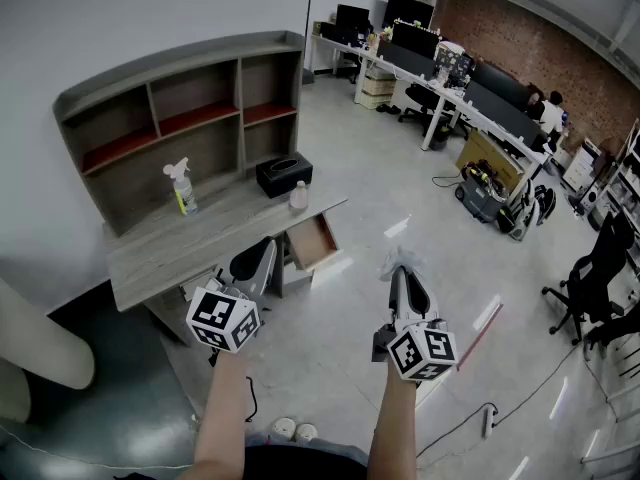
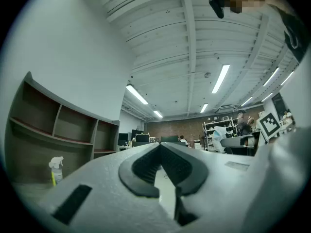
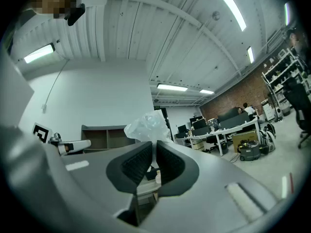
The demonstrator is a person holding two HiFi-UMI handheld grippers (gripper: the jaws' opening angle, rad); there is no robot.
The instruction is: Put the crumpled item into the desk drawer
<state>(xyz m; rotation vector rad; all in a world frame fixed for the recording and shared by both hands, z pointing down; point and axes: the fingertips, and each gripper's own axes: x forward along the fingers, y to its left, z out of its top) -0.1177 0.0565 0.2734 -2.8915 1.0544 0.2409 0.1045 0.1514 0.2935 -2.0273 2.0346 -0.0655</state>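
Note:
A crumpled clear plastic item (image 3: 147,126) sticks up from the tips of my right gripper (image 3: 154,143), whose jaws are shut on it. In the head view the right gripper (image 1: 402,274) hovers over the floor with the crumpled plastic (image 1: 398,261) at its tip, right of the grey desk (image 1: 170,248). The desk drawer (image 1: 313,242) stands pulled open at the desk's right end. My left gripper (image 1: 258,264) is held in front of the desk, jaws shut and empty; in its own view the left gripper (image 2: 159,145) points toward the far office.
On the desk stand a spray bottle (image 1: 181,187), a black box (image 1: 283,174) and a small bottle (image 1: 298,196), under a shelf unit (image 1: 180,108). Office desks, chairs and seated people fill the far right. A cable (image 1: 470,418) lies on the floor.

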